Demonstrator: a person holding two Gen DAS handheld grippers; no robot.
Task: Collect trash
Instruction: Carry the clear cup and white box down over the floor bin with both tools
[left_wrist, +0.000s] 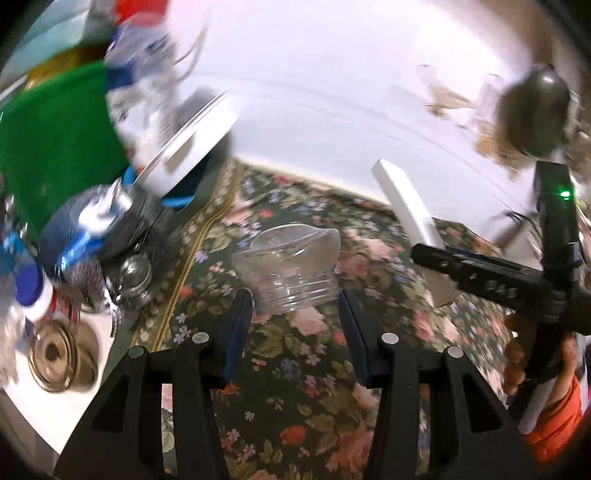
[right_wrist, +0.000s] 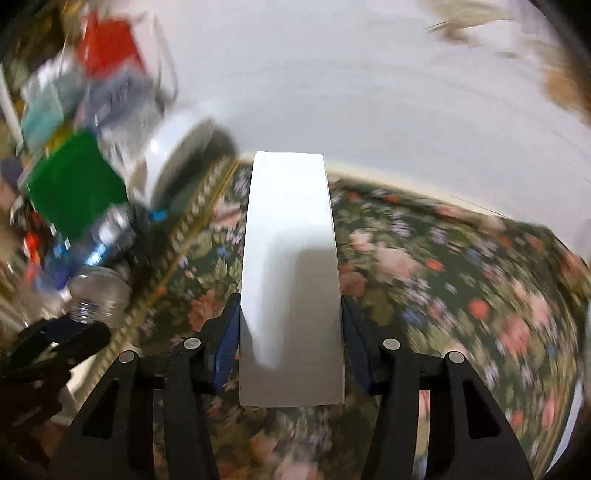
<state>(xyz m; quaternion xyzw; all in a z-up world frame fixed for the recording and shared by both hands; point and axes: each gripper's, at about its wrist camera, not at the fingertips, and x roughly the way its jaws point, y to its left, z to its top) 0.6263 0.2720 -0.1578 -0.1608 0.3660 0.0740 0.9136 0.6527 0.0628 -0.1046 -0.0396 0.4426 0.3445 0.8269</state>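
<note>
Gripping trash in both grippers above a floral cloth.

Left gripper (left_wrist: 295, 299) clamps the threaded neck of a clear, crumpled bottle (left_wrist: 286, 264); right gripper (right_wrist: 291, 306) pinches a smooth, flat white box (right_wrist: 290, 266) by its long edges. Only the left view shows a hand (left_wrist: 532, 365) on the right tool. Beyond, cloth (left_wrist: 295, 373) lies bare; blurred clutter crowds its left edge around a green tub (left_wrist: 55, 147).

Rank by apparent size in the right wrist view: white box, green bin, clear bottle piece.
1. white box, though it is nearest the camera, which inflates it
2. green bin
3. clear bottle piece
</note>
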